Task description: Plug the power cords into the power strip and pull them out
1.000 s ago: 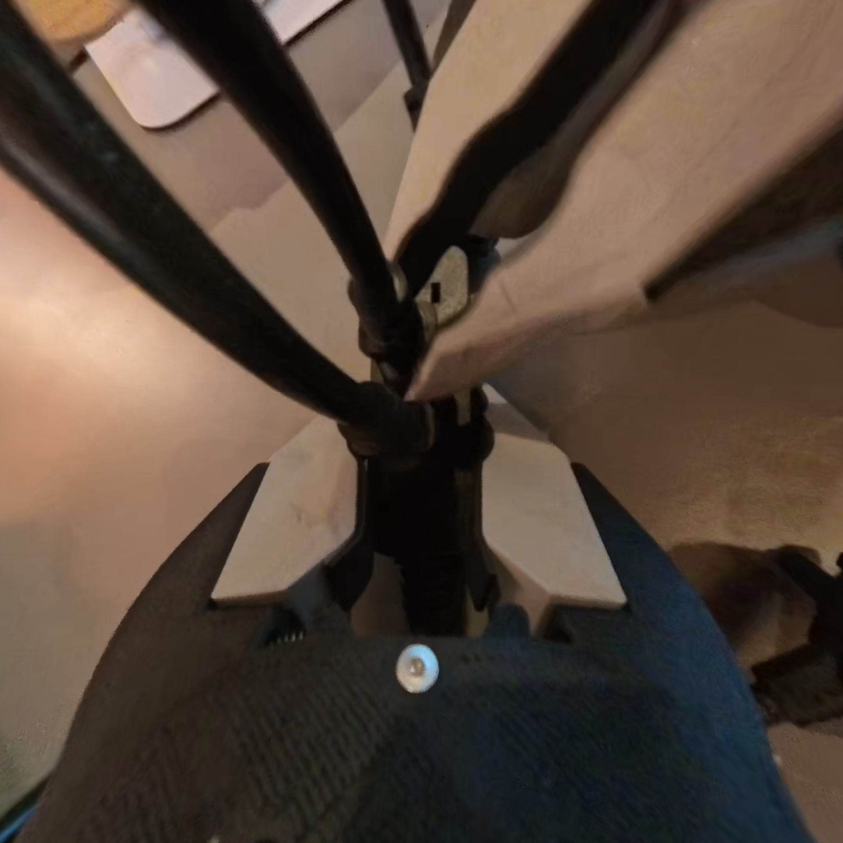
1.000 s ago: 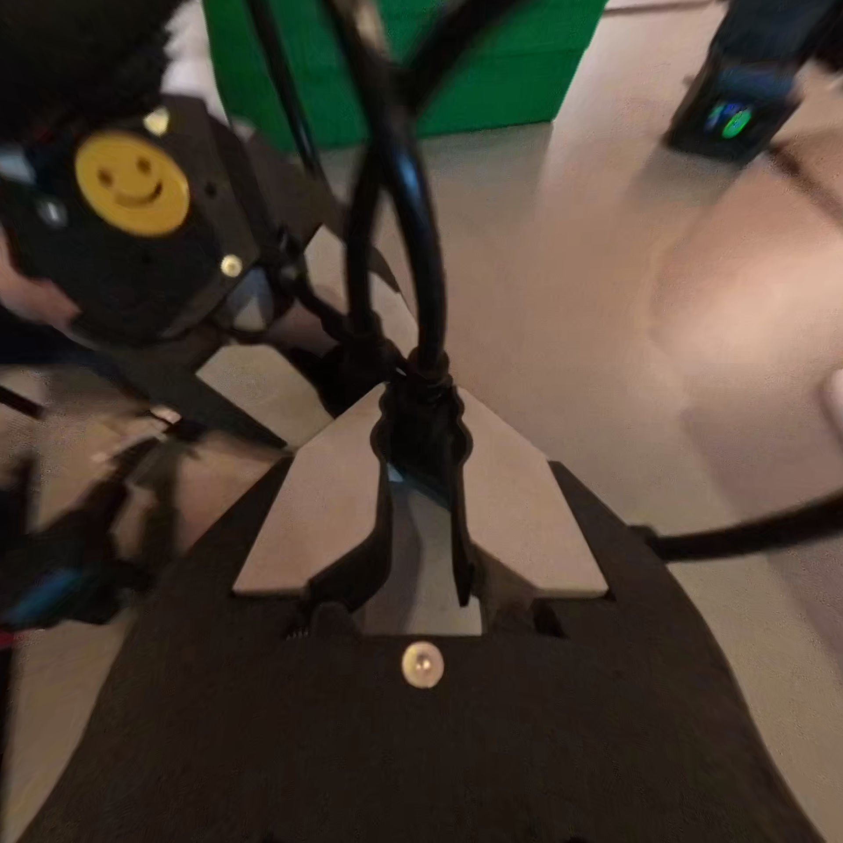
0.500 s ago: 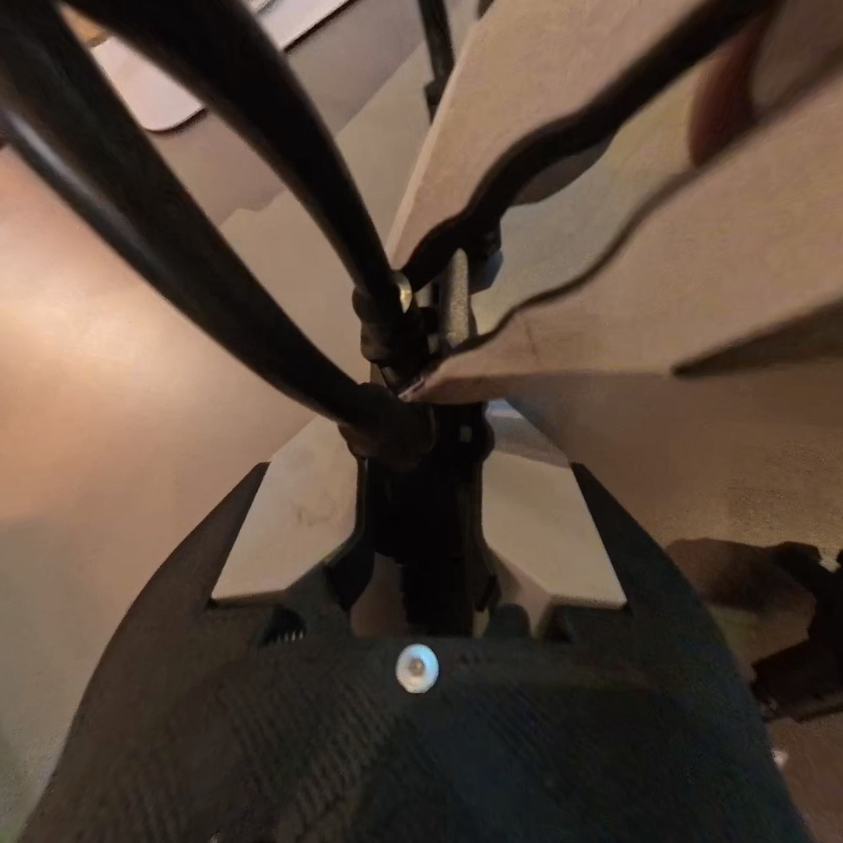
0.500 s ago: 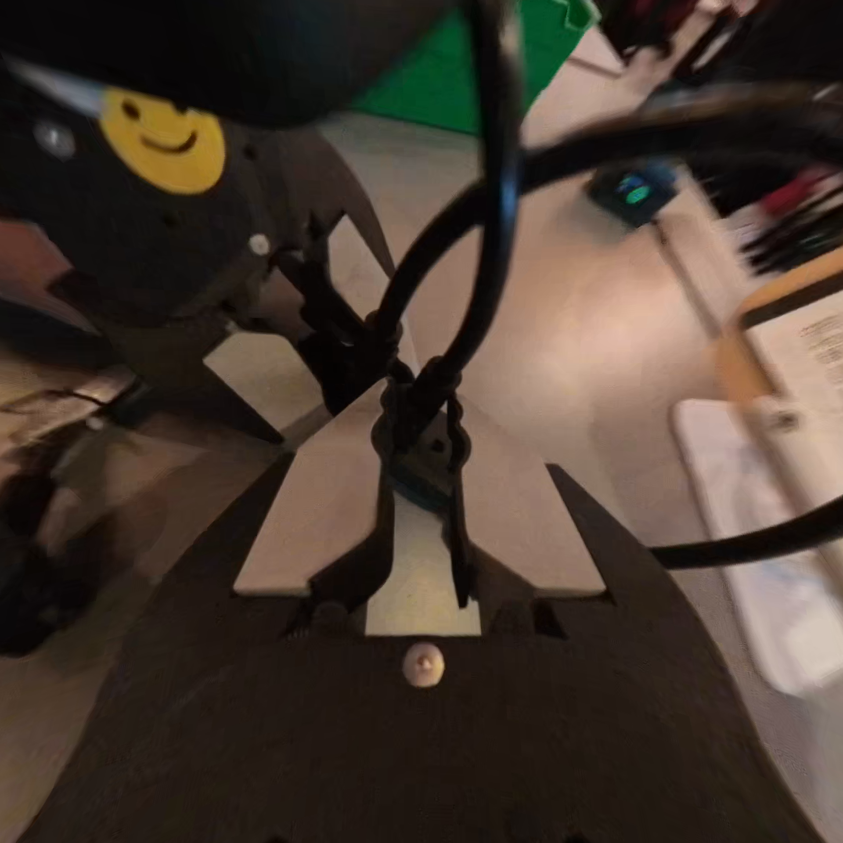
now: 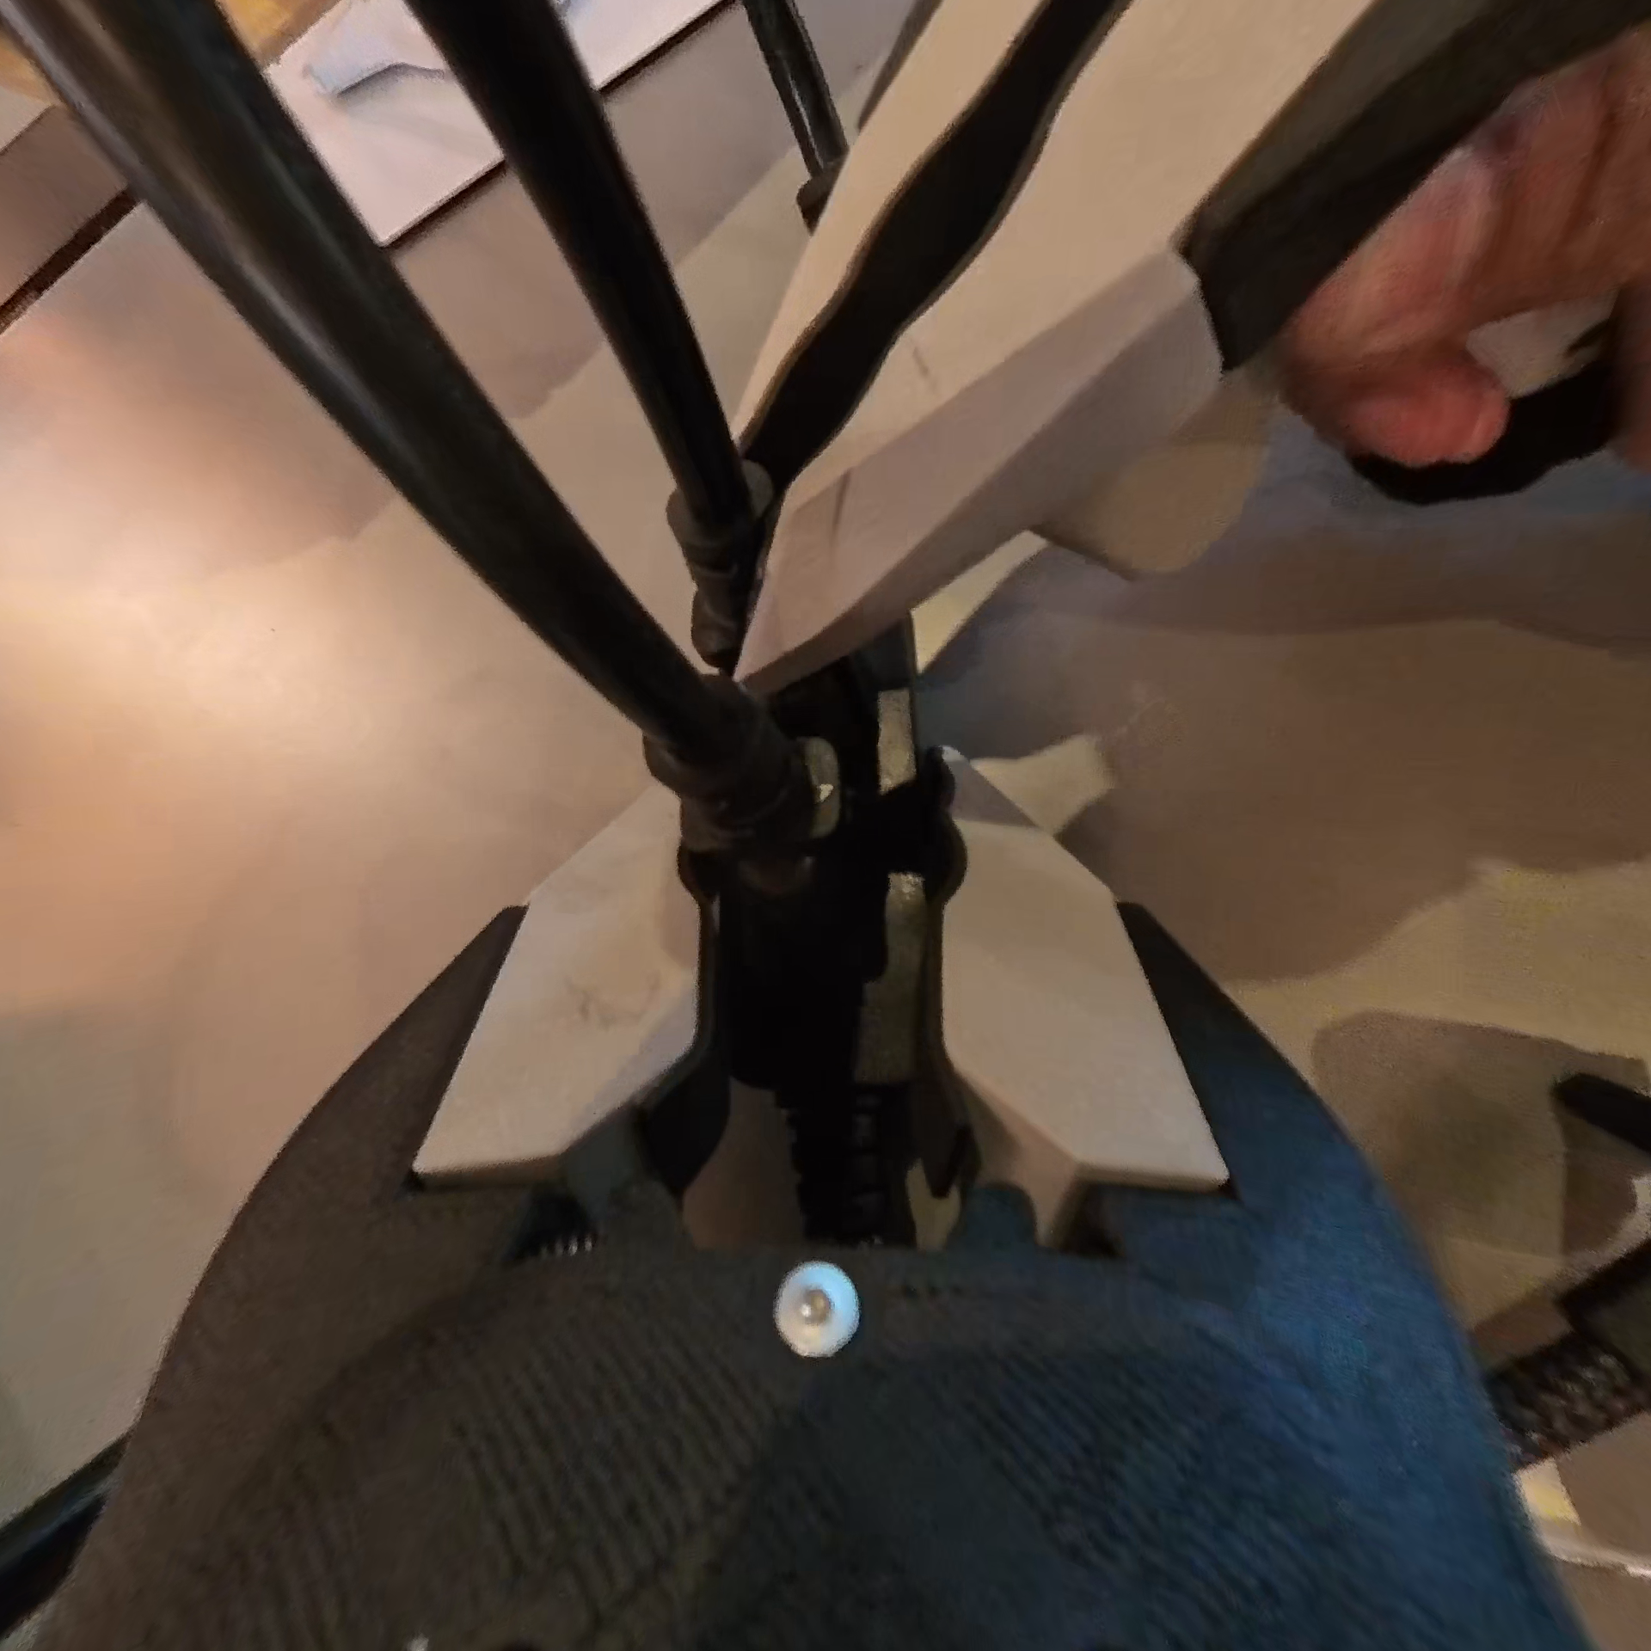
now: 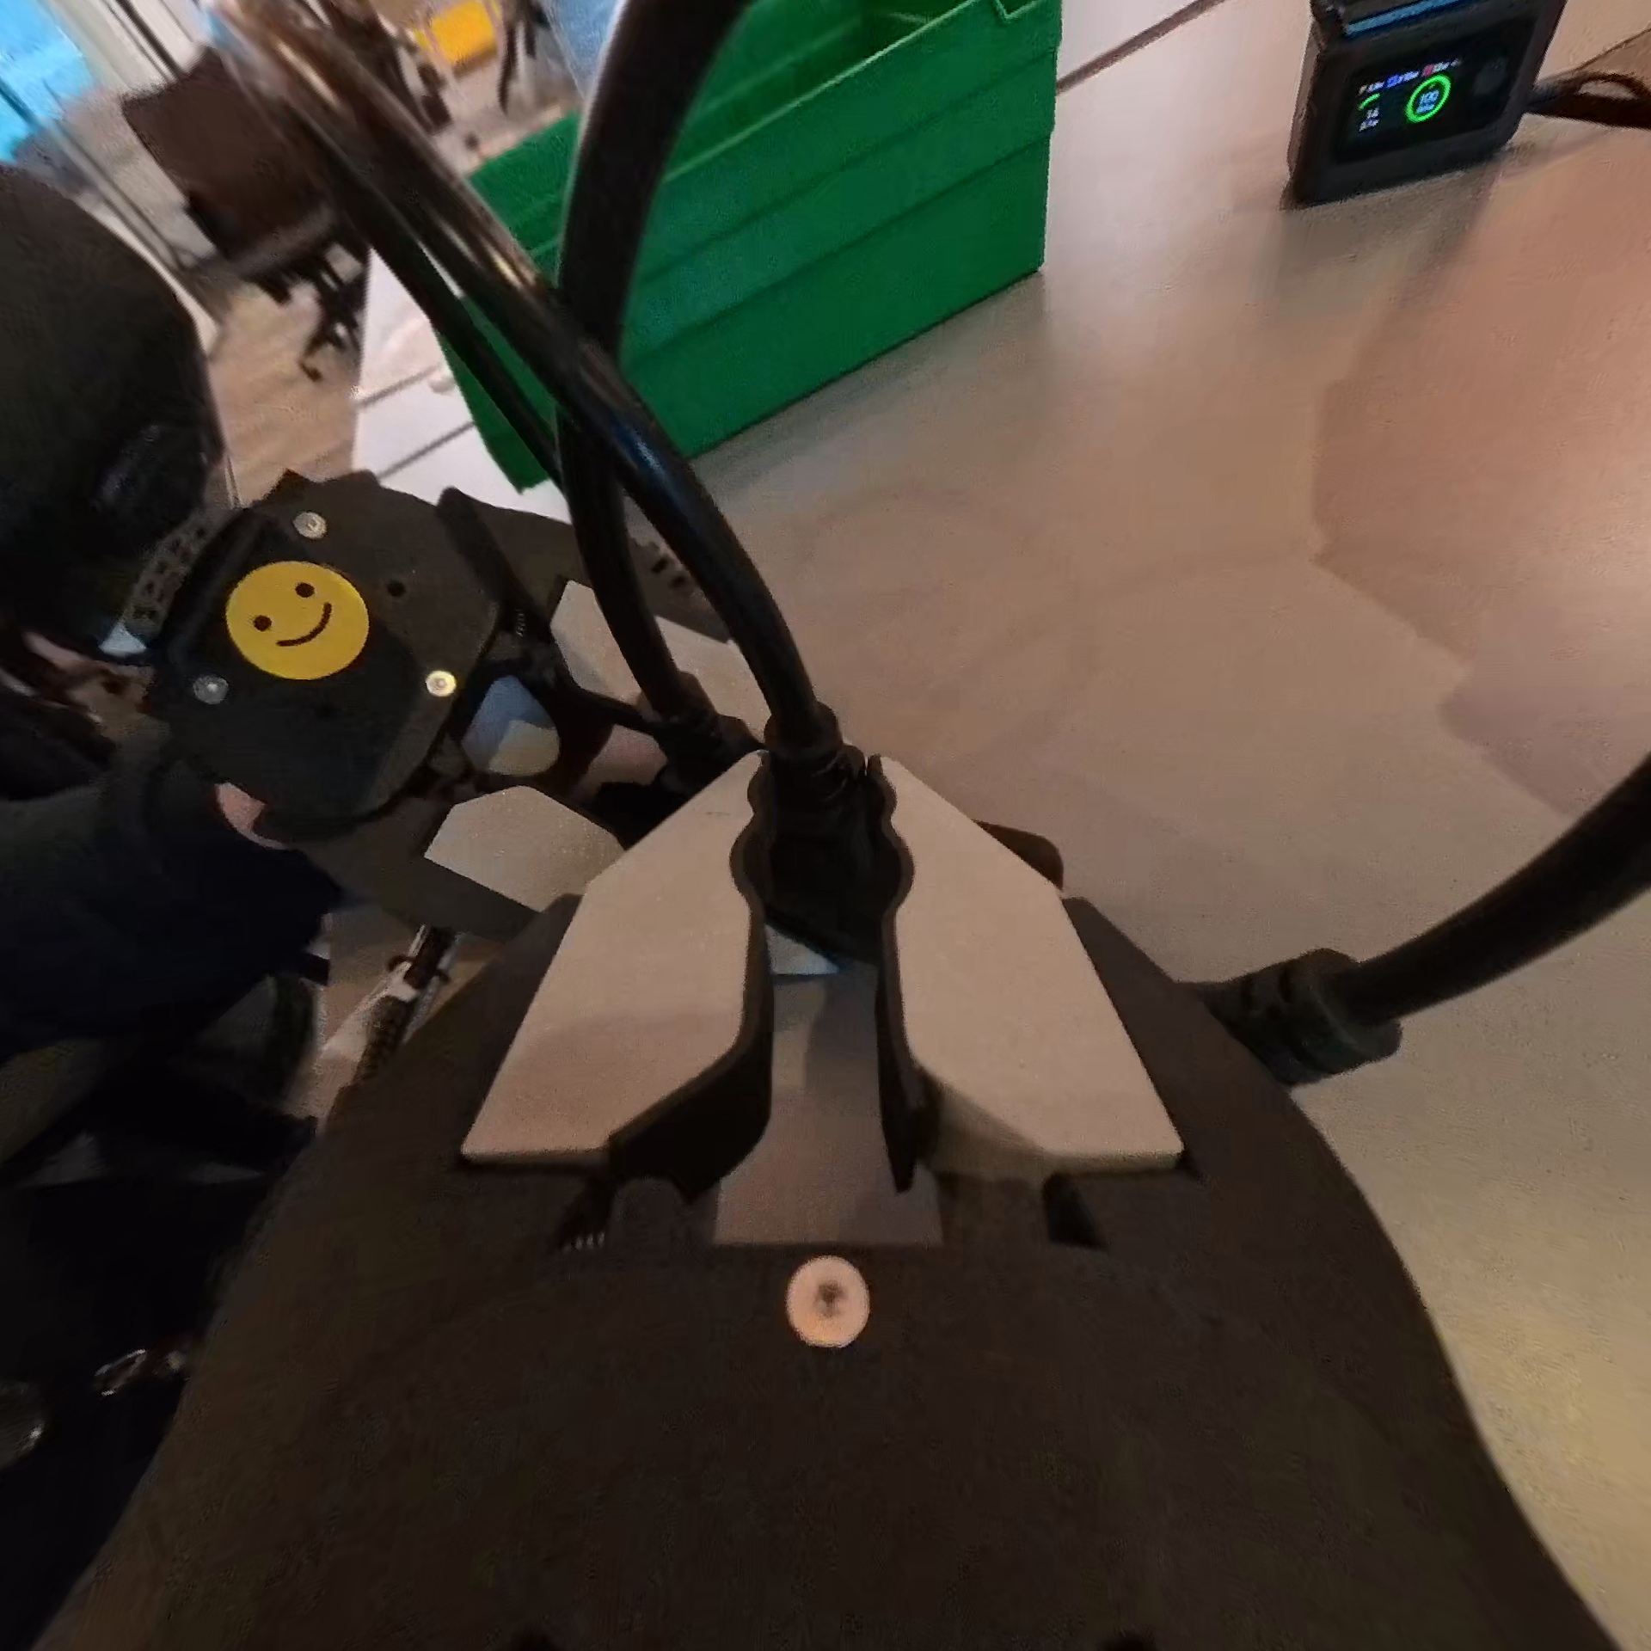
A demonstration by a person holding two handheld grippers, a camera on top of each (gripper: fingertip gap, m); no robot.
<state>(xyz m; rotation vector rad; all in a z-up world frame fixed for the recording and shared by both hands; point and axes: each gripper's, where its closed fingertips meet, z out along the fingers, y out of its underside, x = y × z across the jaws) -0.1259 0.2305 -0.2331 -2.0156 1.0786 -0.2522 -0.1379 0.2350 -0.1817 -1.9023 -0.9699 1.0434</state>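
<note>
Since half a second ago the right tong's view has swung off the white slab and papers toward the green plastic bin [image 6: 804,241], and the person's hand [image 5: 1465,295] on the right tong's handle has come into the left view.

Surface: smooth beige tabletop [image 6: 1206,581], glossy, with warm light patches. Green bin stands well beyond the tongs. Small black device with a lit screen [image 6: 1412,98] sits far right of them. Chairs and clutter behind, blurred. Flat white sheet or board [image 5: 429,143] lies beyond the left tong.

Right tong [image 6: 817,858]: grey fingers pressed together on a black moulded plug [image 6: 826,849], its thick black cord [image 6: 625,268] arching up and away. Judged: gripped at the plug body, not the cord, so a pull loads the housing.

Left tong [image 5: 817,858]: fingers pinching a second black plug [image 5: 804,938], metal parts showing beside it; its black cable [image 5: 375,375] runs up-left. The two tongs sit tip to tip, nearly touching.

A third black cord with strain relief [image 6: 1295,1018] lies just right of the right tong.

Power strip: not identifiable in either view; hidden under the tongs or out of frame. Cannot tell whether either plug is seated or free.
</note>
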